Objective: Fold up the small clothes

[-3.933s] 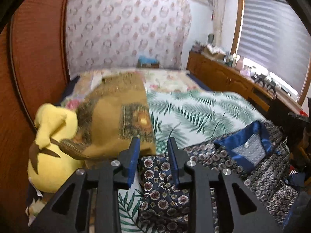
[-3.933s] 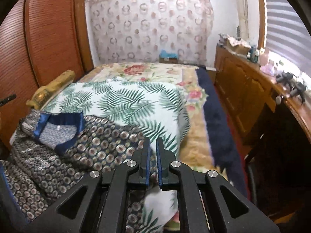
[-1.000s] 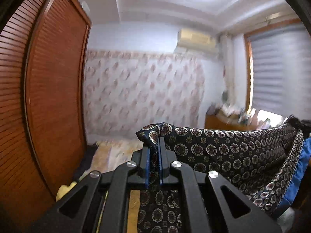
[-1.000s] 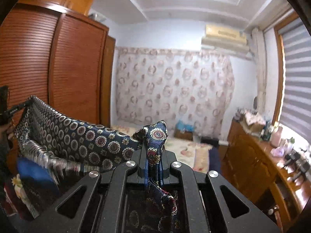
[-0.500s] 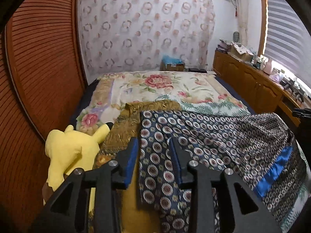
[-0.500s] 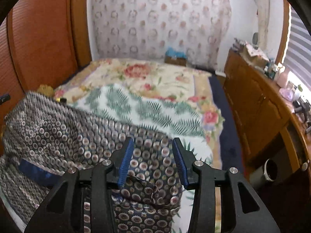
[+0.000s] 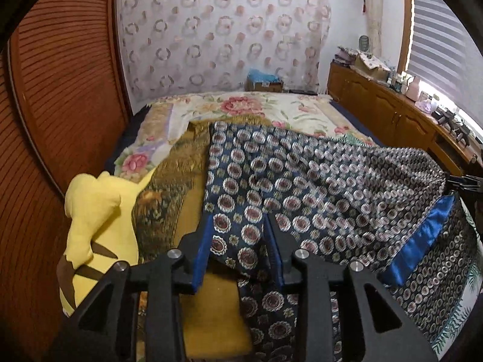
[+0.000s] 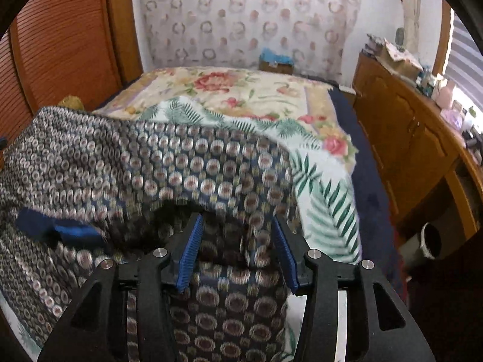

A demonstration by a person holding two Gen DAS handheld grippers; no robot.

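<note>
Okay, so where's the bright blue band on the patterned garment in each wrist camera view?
Left wrist view: the blue band runs diagonally at the right, along the folded edge of the patterned garment.
Right wrist view: the blue band sits at the left, under the garment's folded-over edge, blurred.
Shared landmark: the blue-topped box against the far curtain.

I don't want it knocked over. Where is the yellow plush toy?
Left wrist view, far left: the yellow plush toy lies on the bed between the wooden wardrobe and the mustard blanket.
</note>
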